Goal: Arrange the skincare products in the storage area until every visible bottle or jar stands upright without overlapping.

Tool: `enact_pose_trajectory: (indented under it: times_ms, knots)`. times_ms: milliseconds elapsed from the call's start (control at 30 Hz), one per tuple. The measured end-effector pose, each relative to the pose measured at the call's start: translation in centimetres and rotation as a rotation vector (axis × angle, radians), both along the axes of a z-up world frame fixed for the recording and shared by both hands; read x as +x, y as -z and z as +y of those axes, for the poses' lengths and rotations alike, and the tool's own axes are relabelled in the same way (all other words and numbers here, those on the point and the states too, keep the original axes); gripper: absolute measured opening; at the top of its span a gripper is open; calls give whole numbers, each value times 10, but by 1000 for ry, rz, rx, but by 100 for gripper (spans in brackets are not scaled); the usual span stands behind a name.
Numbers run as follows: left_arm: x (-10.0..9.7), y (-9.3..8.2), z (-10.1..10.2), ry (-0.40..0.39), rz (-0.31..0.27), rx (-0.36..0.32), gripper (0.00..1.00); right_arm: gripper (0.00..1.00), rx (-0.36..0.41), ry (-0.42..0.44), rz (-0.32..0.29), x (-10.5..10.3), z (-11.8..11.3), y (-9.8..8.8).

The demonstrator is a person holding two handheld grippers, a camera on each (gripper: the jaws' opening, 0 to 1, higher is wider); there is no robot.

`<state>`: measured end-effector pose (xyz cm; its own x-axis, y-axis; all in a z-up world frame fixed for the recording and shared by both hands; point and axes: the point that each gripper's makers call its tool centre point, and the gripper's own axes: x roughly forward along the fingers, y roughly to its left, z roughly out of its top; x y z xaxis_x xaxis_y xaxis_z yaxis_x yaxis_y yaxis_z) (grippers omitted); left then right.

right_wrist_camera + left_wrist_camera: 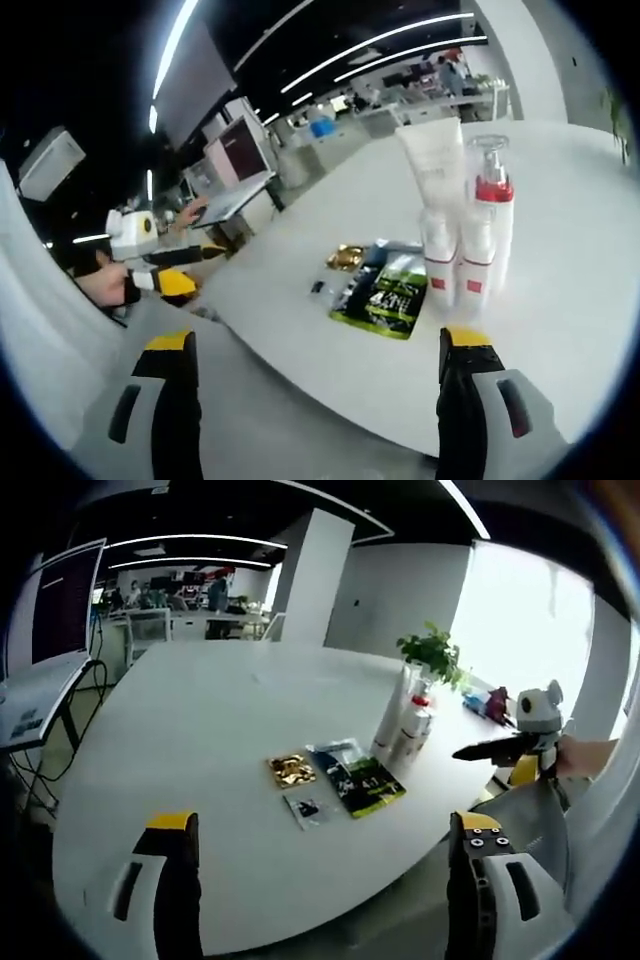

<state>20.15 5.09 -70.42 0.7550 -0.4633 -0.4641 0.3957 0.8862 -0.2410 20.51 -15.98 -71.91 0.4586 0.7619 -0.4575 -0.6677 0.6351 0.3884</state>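
Note:
On the white round table (200, 740) a cluster of white skincare bottles (410, 725) stands upright, red bands on them. The right gripper view shows a tall white tube (435, 160), a pump bottle (490, 195) and two small bottles (457, 262) close together. Flat beside them lie a dark green packet (358, 777), a gold sachet (291, 770) and a small sachet (308, 809). My left gripper (324, 822) hangs open over the near table edge, holding nothing. My right gripper (316, 340) is open too, short of the green packet (385, 290).
A potted plant (432, 652) stands behind the bottles, and small red and blue items (490, 702) lie further right. A monitor (60, 610) on a stand is left of the table. Office desks fill the background. A hand holds the other gripper (520, 745) off the table's right edge.

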Motion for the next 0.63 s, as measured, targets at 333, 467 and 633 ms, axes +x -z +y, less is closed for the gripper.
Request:
enact_pose_trajectory:
  times_ms: [333,467,633]
  knots:
    - [-1,2,-1,8,9,-8,96,99,-2,8,-4,1,-2,1]
    - [-1,3,-1,9,10,-7,96,99,-4,7,-2,2,-2,2]
    - [-2,3,-2,17,11,-6,95,99,-9,6,1,1,-1,2]
